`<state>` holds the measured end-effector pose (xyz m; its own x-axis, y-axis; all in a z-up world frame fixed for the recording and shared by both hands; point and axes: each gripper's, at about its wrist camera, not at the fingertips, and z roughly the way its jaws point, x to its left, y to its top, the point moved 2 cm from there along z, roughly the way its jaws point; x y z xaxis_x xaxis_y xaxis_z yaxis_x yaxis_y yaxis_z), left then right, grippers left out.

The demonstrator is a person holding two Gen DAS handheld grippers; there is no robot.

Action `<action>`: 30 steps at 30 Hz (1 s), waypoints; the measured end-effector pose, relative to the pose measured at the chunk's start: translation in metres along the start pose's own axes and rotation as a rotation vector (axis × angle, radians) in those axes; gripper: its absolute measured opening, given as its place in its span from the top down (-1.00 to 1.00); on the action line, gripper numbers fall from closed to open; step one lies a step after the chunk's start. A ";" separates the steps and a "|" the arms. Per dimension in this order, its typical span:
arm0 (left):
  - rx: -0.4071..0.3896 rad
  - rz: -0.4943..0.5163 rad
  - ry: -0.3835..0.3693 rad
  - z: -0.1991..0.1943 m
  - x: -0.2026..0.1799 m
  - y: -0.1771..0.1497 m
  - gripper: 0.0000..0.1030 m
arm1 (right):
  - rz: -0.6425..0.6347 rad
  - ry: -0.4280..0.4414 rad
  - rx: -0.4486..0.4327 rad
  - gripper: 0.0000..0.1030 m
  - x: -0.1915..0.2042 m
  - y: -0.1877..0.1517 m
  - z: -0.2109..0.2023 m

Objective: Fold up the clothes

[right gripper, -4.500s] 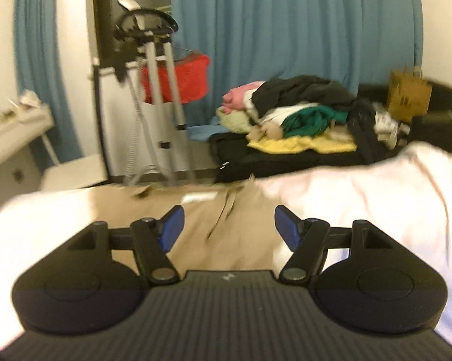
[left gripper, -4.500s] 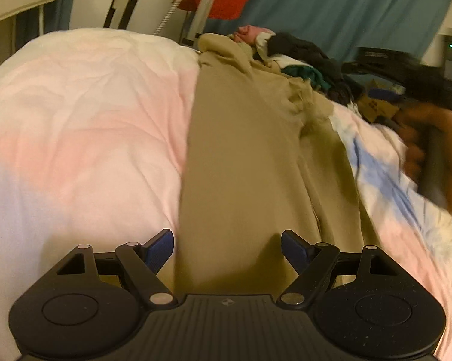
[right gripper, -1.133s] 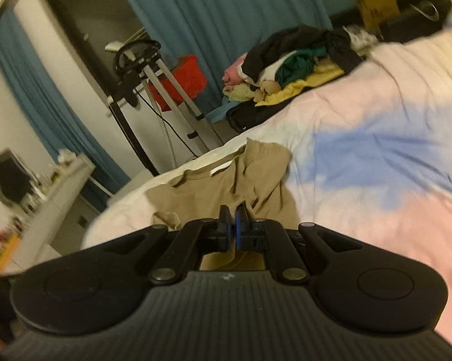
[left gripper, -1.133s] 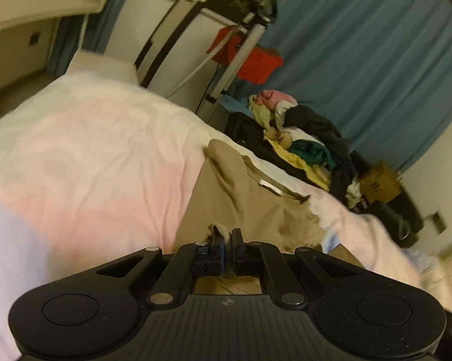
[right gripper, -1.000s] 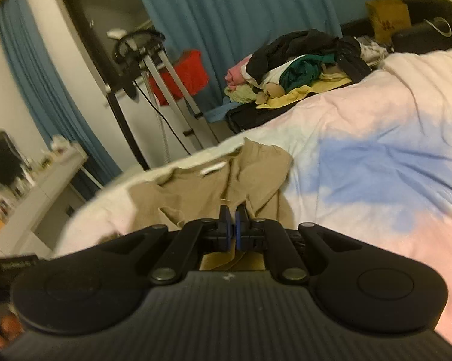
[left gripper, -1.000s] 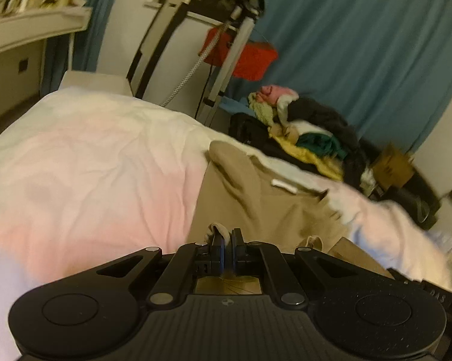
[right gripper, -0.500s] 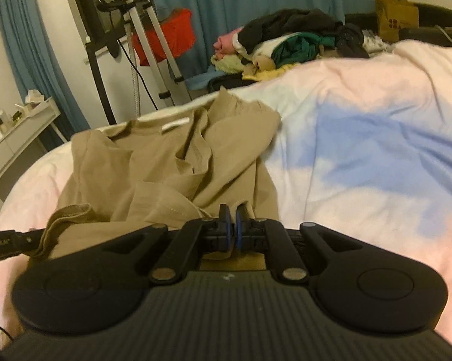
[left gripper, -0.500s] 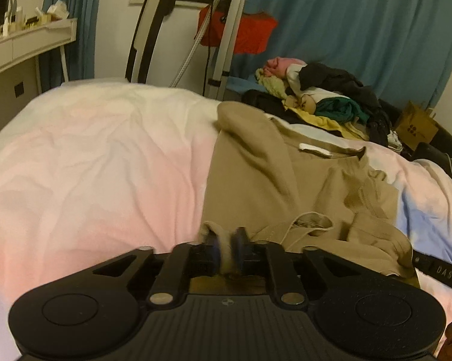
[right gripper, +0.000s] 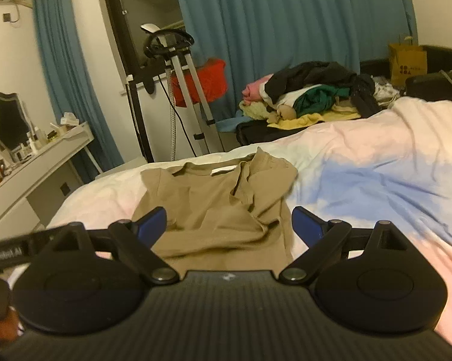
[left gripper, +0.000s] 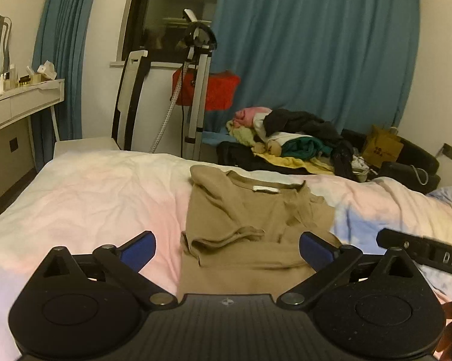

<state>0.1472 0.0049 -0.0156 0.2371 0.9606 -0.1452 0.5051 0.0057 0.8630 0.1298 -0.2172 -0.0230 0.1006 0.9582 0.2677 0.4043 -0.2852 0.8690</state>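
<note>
A tan shirt [left gripper: 250,210] lies folded over itself on the pastel bed cover [left gripper: 90,198], its collar and white label at the far end. The near hem has been laid over the body. My left gripper [left gripper: 227,251] is open just above the near edge of the shirt, nothing between its blue pads. In the right wrist view the same tan shirt [right gripper: 220,207] lies ahead, and my right gripper [right gripper: 229,225] is open over its near edge, holding nothing. The right gripper's body [left gripper: 424,252] shows at the right edge of the left wrist view.
A pile of mixed clothes [left gripper: 295,141] sits on a dark seat beyond the bed. A garment steamer stand [left gripper: 196,90] and a red bag [left gripper: 217,90] stand by the blue curtain. A white dressing table [left gripper: 18,102] is at the left. A paper bag [left gripper: 382,147] is at the right.
Both grippers, shut on the shirt's hem half a second ago, have opened and let it go. The folded-over shirt now lies on the bed and both grippers have drawn back.
</note>
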 end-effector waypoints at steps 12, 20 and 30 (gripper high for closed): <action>0.246 -0.249 -0.112 -0.026 0.021 -0.056 -0.97 | 0.012 -0.053 0.032 -0.78 0.006 -0.036 -0.052; 0.530 -0.609 -0.209 0.029 0.050 -0.107 -0.71 | 0.436 0.123 0.259 -0.77 -0.021 -0.085 -0.028; 0.423 -0.787 -0.105 0.063 0.081 -0.117 0.54 | 0.812 0.357 0.374 -0.81 -0.025 -0.129 0.003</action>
<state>0.1597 0.0646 -0.1589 -0.2421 0.6916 -0.6805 0.8121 0.5282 0.2479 0.0779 -0.2045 -0.1429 0.2203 0.3913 0.8935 0.6034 -0.7744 0.1904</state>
